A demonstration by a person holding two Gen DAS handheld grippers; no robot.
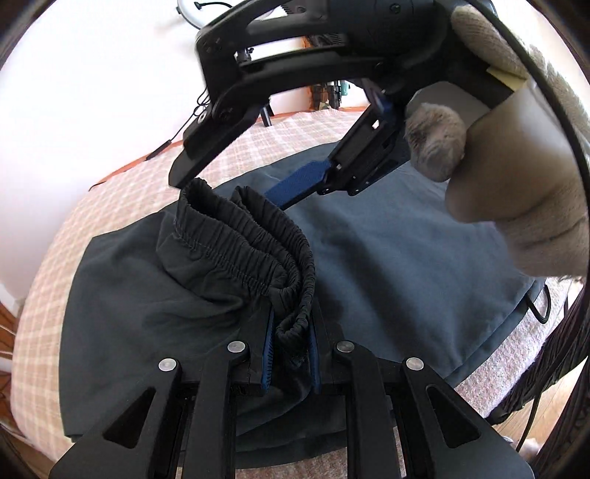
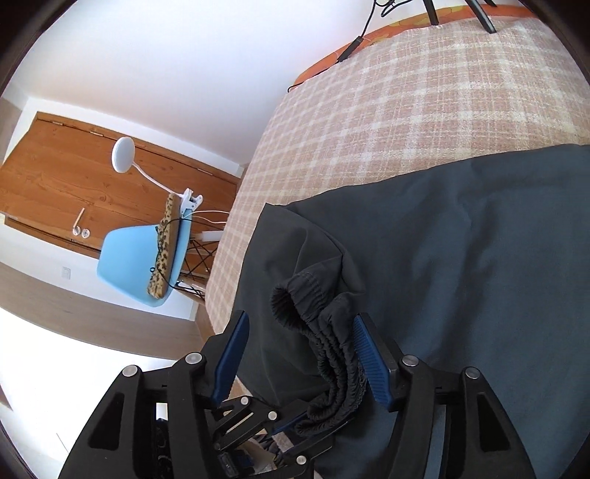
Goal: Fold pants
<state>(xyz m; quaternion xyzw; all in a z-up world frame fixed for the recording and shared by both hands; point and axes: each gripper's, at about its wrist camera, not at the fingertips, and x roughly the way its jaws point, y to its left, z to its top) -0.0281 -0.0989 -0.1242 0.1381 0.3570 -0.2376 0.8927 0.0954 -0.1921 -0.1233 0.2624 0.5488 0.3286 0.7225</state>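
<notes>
Dark grey pants (image 1: 387, 258) lie on a checked bedspread (image 1: 121, 206). My left gripper (image 1: 291, 331) is shut on the bunched elastic waistband (image 1: 243, 243) and holds it above the flat cloth. My right gripper (image 2: 300, 331) is open, its blue pads (image 2: 370, 357) on either side of the same waistband (image 2: 332, 353); the right pad touches the cloth. In the left wrist view the right gripper (image 1: 258, 184) hangs over the waistband from above, held by a gloved hand (image 1: 516, 184). The pants also show in the right wrist view (image 2: 461, 239).
The bed's edge (image 2: 236, 221) drops to a wooden floor (image 2: 66, 173) on the left, with a light blue chair (image 2: 132, 258) and a clip lamp (image 2: 123, 153) there. Tripod legs (image 2: 479, 14) and a cable (image 2: 350, 48) stand at the bed's far edge.
</notes>
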